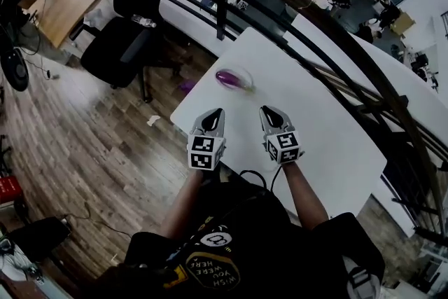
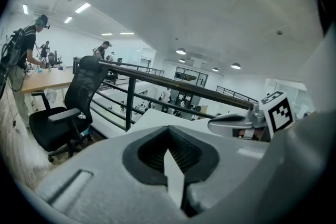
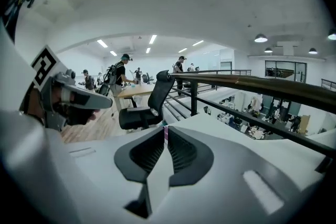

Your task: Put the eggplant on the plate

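A purple eggplant [image 1: 232, 79] lies on a small clear plate [image 1: 247, 72] near the far left corner of the white table [image 1: 329, 136]. My two grippers hover side by side over the table's near part, well short of the plate. The left gripper [image 1: 215, 113] is shut with nothing in it; in its own view the jaws [image 2: 169, 131] meet at the tips. The right gripper [image 1: 268, 110] is shut and empty too, its tips together [image 3: 165, 129], with a sliver of purple showing just beyond them. Each gripper shows in the other's view: right gripper [image 2: 231, 122], left gripper [image 3: 79, 99].
A dark railing [image 1: 294, 3] curves along the table's far side, with an open drop to an office below. A black office chair [image 1: 126, 38] stands on the wooden floor at the left. A black cable [image 1: 255, 175] runs by the table's near edge.
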